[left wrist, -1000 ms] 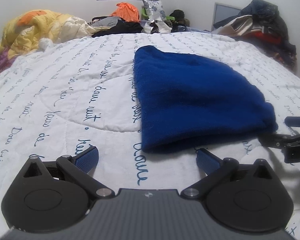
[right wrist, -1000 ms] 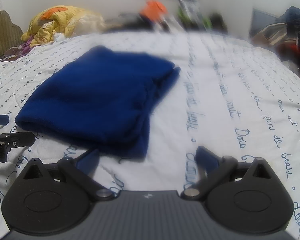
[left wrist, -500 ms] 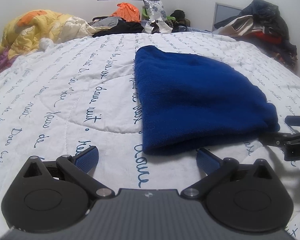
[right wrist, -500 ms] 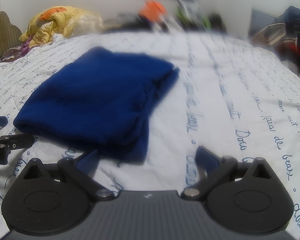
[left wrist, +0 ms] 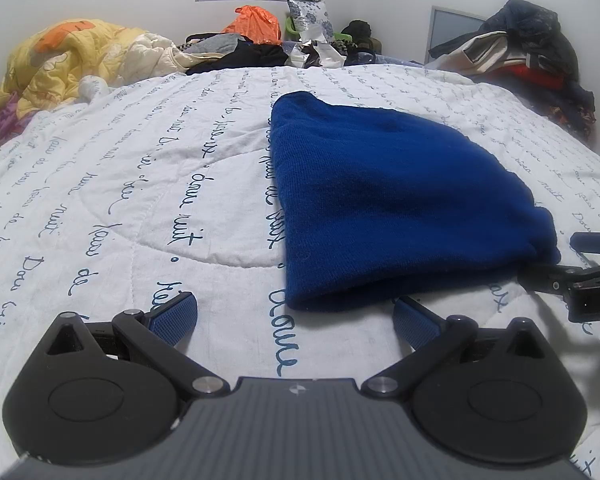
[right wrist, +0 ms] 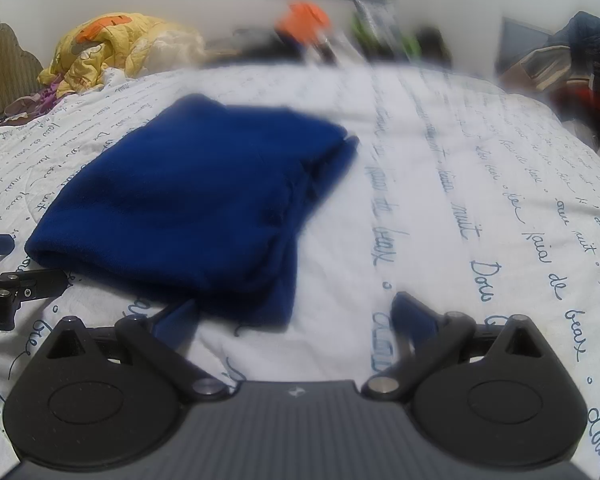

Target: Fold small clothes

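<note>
My left gripper [left wrist: 294, 316] and right gripper [right wrist: 296, 312] both gape wide, empty, at the folded blue knit hat's [left wrist: 388, 200] near edge on the quilt [left wrist: 120, 200].

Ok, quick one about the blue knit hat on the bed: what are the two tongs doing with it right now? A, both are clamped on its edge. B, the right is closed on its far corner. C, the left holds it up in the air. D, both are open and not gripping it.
D: the blue knit hat lies flat on the quilt, and the left tongs and right tongs are both spread open, gripping nothing.
</note>
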